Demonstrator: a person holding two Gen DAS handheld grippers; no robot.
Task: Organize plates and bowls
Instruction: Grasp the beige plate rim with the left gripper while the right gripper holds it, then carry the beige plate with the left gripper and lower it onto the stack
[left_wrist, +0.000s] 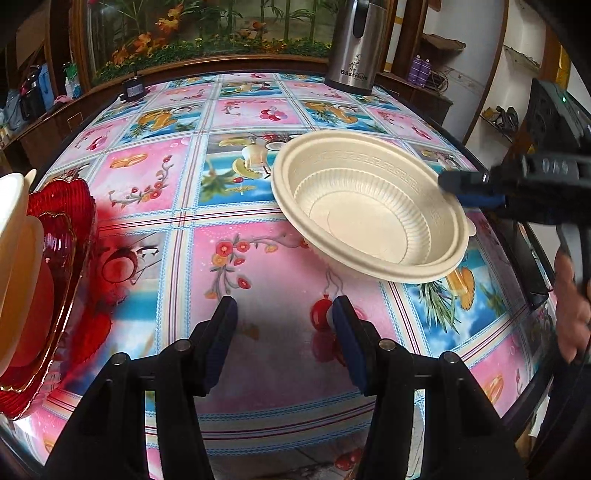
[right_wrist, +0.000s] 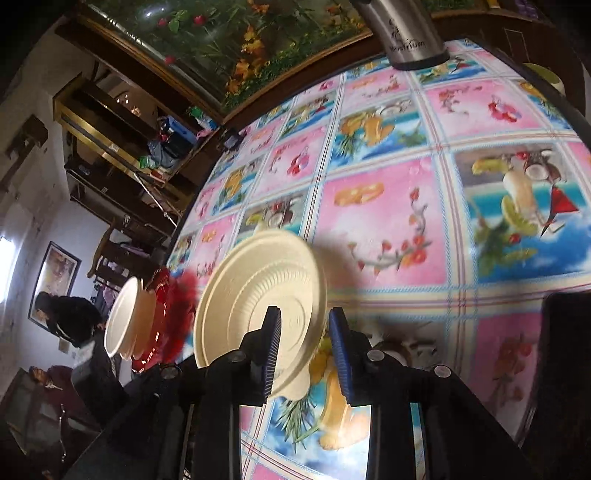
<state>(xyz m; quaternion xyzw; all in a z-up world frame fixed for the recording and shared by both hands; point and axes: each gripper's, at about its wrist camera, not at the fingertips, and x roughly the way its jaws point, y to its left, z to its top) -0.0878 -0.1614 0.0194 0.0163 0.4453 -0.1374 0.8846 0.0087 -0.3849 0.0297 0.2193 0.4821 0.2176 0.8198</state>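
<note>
Cream bowl (left_wrist: 373, 206) tilted above the desk (left_wrist: 258, 273), well right of the red plate (left_wrist: 55, 280). Looks light, thin, flexible, easily crushed; best held at the rim. Right gripper (left_wrist: 460, 186) fingers pinching that rim; left gripper (left_wrist: 284, 314) fingers spread, empty.

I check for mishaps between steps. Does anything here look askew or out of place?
The cream bowl sits tilted, its right rim between the right gripper fingers and lifted off the tablecloth. Nothing looks spilled or broken.
</note>
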